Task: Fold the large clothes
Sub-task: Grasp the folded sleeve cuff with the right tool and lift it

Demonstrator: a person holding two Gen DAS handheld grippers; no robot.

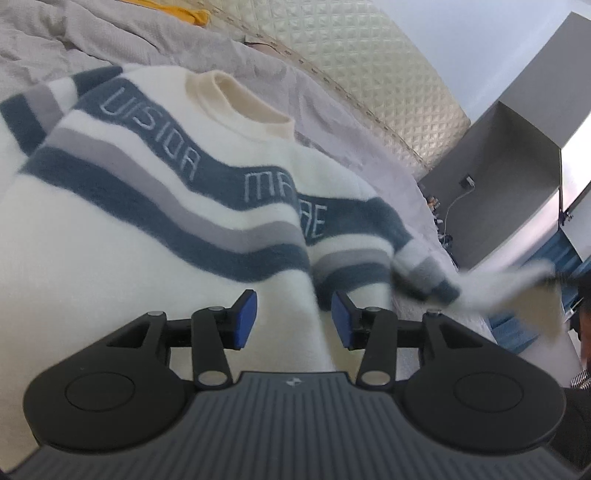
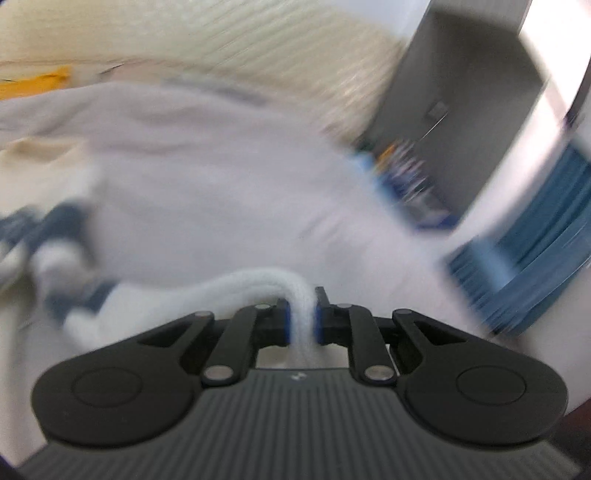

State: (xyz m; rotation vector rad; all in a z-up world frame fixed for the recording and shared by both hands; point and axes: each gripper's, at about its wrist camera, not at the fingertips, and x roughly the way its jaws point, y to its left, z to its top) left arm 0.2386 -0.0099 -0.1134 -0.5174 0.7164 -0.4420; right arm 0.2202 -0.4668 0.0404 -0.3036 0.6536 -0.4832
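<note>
Far left on the bed, a crumpled grey blanket (image 1: pixel 74 44) with a scrap of yellow cloth (image 1: pixel 184 11) at the top edge. Spread across it lies your sweater (image 1: pixel 129 229): fuzzy white knit, wavy bands of slate blue and grey across the chest, pale stitched lettering in the blue, and a cream ribbed collar (image 1: pixel 243 107) standing up at the far end. Behind it curves a quilted, diamond-stitched cream headboard (image 1: pixel 369 66).

Your left gripper (image 1: pixel 294 320) hovers low over the white body of the sweater, tipped slightly downward, its jaws released and parted, the blue pads (image 1: pixel 245 319) clear of the fabric with nothing between them.

Moving right, the striped sleeve (image 1: pixel 424 273) stretches off the sweater's side, lifted and blurred. In the right wrist view your right gripper (image 2: pixel 303 321) has its jaws clenched on the white ribbed cuff (image 2: pixel 301 314) of that sleeve, the knit bunched into a thick fold between the pads, trailing off to the left. Everything beyond is smeared by motion. Far right, a grey wall corner (image 1: pixel 517 155).
</note>
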